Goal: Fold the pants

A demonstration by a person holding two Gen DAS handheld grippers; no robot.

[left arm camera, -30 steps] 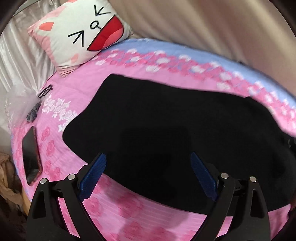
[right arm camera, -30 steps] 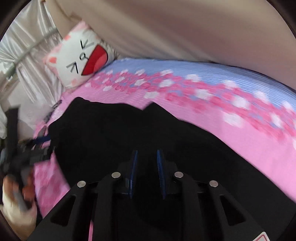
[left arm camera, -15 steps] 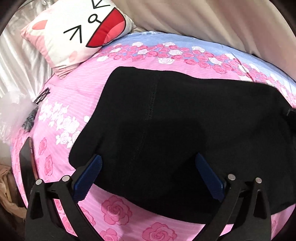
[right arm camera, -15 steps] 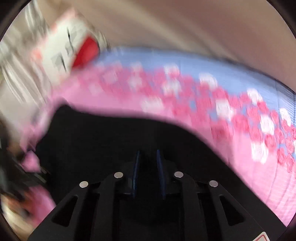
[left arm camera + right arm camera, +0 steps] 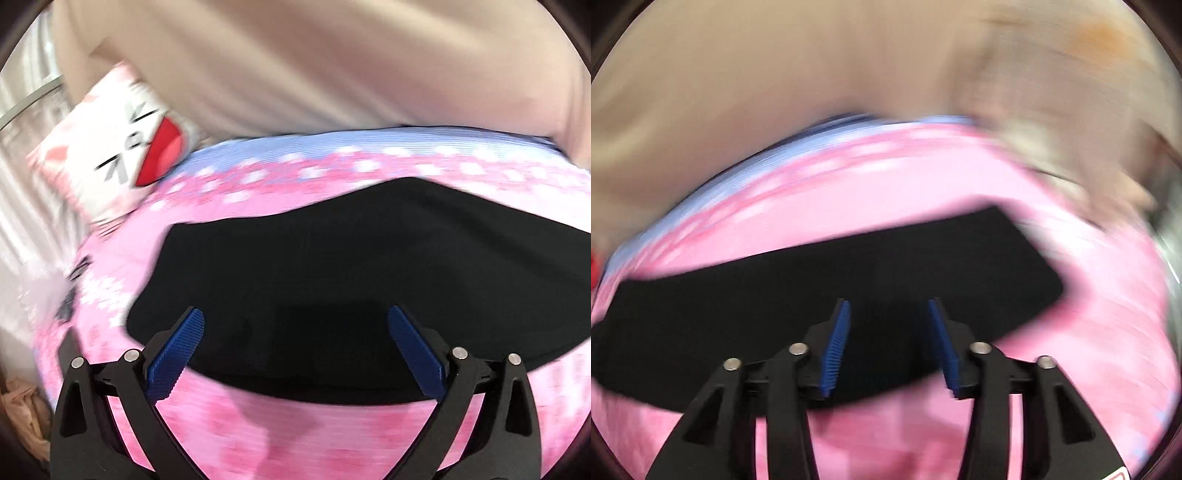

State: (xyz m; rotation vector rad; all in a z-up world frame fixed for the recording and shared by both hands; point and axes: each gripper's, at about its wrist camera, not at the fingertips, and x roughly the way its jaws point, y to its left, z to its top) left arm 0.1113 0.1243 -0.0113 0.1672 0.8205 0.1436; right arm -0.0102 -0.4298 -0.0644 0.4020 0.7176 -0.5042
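Note:
The black pants (image 5: 351,273) lie flat and folded over on the pink flowered bedsheet (image 5: 303,435). They also show in the right wrist view (image 5: 820,291) as a long dark band, motion-blurred. My left gripper (image 5: 293,325) is wide open and empty, hovering over the near edge of the pants. My right gripper (image 5: 888,314) is open with nothing between its blue pads, just above the pants' near edge toward their right end.
A white cat-face pillow (image 5: 122,155) lies at the bed's far left corner. A beige curtain (image 5: 332,66) hangs behind the bed. Small dark items (image 5: 68,306) lie on the sheet at the left edge. The sheet's far strip is blue (image 5: 332,147).
My right gripper has opened and let go of the pants, then swung right along them. My left gripper stayed open and pulled back a little, tilting up.

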